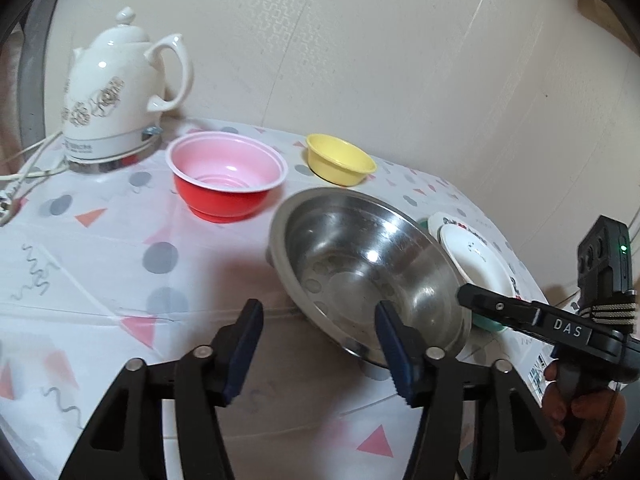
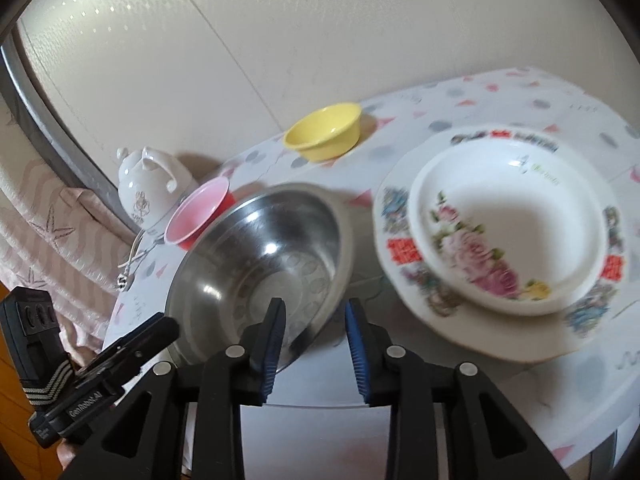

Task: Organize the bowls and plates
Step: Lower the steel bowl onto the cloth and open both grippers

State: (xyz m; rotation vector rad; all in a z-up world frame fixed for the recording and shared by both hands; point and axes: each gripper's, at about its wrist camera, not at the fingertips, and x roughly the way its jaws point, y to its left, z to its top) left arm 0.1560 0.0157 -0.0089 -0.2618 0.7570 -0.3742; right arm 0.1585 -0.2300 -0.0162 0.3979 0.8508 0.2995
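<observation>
Two tongs parted, left tongs (image 1: 320, 350) wide at steel bowl (image 1: 368, 268) rim, right tongs (image 2: 316, 346) narrower, bare tablecloth (image 1: 100, 280) leftward.

"DAS": white letters on the black body of the right gripper (image 1: 464, 294), seen from the left wrist. "GenRobot.AI": white print along the left gripper (image 2: 168, 326) body. Kettle (image 1: 114, 92) base lettering and plate (image 2: 492, 236) rim characters: illegible.

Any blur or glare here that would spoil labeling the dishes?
Left wrist view: sharp, with small glare spots inside the steel bowl. Right wrist view: motion blur smears the floral bowl and the patterned plate under it; fisheye bending curves the wall in both.
</observation>
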